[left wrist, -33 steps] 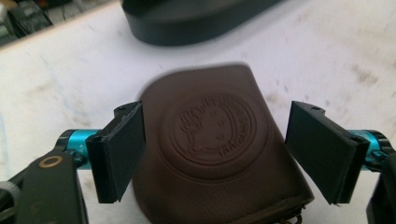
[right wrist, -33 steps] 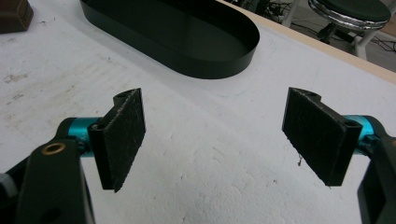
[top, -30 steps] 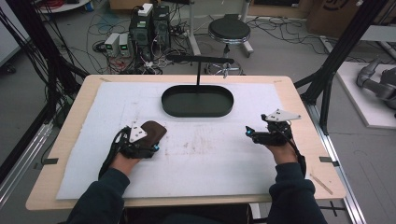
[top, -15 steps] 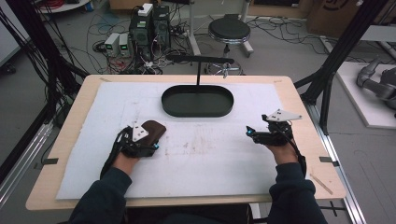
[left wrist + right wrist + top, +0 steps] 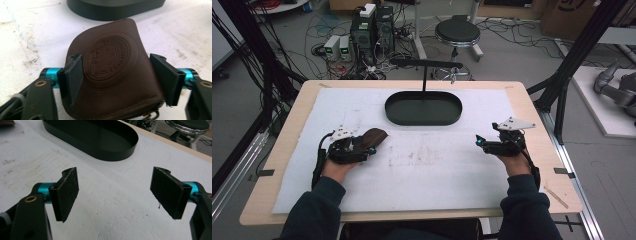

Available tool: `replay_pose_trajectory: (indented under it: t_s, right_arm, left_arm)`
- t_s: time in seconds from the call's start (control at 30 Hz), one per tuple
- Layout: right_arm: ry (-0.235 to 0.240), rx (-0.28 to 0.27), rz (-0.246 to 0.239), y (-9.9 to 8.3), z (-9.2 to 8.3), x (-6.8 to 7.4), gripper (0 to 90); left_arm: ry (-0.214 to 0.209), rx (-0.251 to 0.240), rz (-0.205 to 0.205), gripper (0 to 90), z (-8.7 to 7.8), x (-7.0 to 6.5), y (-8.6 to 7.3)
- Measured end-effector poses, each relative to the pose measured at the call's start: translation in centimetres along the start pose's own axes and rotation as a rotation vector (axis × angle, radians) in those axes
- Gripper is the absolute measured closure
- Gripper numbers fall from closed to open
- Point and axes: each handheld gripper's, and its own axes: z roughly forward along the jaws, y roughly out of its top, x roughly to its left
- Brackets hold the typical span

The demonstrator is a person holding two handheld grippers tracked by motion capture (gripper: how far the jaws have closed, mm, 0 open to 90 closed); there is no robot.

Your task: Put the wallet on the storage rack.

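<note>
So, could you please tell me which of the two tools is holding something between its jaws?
The left tool: its jaws press both sides of the brown leather pouch. The right tool is spread open over the bare white mat.

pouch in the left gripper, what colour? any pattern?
Dark brown leather pouch, with a round embossed cartoon-character stamp ringed by lettering. Clearest in the left gripper view.

Dark navy sleeves (image 5: 314, 212) covered both forearms; each black gripper (image 5: 354, 149) carried teal jaw mounts, brass screws, a trailing black cable and a grey triangular plate (image 5: 514, 123)
</note>
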Motion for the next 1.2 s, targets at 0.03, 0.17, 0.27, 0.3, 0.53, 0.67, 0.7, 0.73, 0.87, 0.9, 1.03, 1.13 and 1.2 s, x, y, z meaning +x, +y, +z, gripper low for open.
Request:
replay_pose_trajectory:
  t_s: [0.03,0.17,0.27,0.3,0.53,0.67,0.7,0.73,0.87,0.9,1.03,1.13,1.2]
  right_arm:
    - [0.0,0.0,0.0,0.0,0.0,0.0,23.2]
    - [-0.003,-0.001,-0.001,0.0,0.0,0.1,23.4]
    - [-0.011,-0.004,-0.003,0.0,-0.1,0.0,24.5]
    - [-0.015,-0.005,0.002,0.0,-0.2,0.0,24.6]
    - [-0.031,-0.013,0.011,0.1,-0.4,-0.1,24.6]
    - [-0.032,-0.013,0.011,0.0,-0.4,-0.1,24.6]
    - [-0.032,-0.011,0.01,0.0,-0.4,-0.1,24.6]
    - [-0.032,-0.012,0.01,0.0,-0.4,-0.1,24.6]
    - [-0.036,-0.009,0.006,0.0,-0.4,-0.1,24.7]
    - [-0.035,-0.01,0.007,0.1,-0.4,-0.1,24.7]
    - [-0.036,-0.005,0.008,0.0,-0.4,-0.1,24.7]
    - [-0.036,-0.001,0.006,0.0,-0.4,-0.1,24.7]
    - [-0.037,-0.001,0.003,0.0,-0.4,-0.1,24.7]
  left_arm:
    - [-0.014,-0.007,-0.01,35.1,-0.2,0.1,0.0]
    - [-0.06,-0.018,-0.033,42.2,-0.8,0.4,0.3]
    - [-0.086,-0.051,-0.059,52.0,-1.3,0.7,0.5]
    - [-0.101,-0.074,-0.074,54.3,-1.6,0.9,0.6]
    - [-0.123,-0.103,-0.138,60.7,-2.2,1.4,0.8]
    - [-0.189,-0.115,-0.172,63.4,-2.6,1.2,1.2]
    - [-0.203,-0.115,-0.186,63.6,-2.6,1.2,1.2]
    - [-0.211,-0.114,-0.196,63.9,-2.5,1.2,1.2]
    - [-0.273,-0.124,-0.27,64.9,-2.5,1.5,1.2]
    - [-0.28,-0.125,-0.272,65.0,-2.6,1.5,1.2]
    - [-0.242,-0.088,-0.25,64.8,-2.4,1.5,1.1]
    - [-0.172,-0.121,-0.174,63.9,-2.6,1.1,1.3]
    - [-0.108,-0.147,-0.111,62.3,-2.7,0.8,1.4]
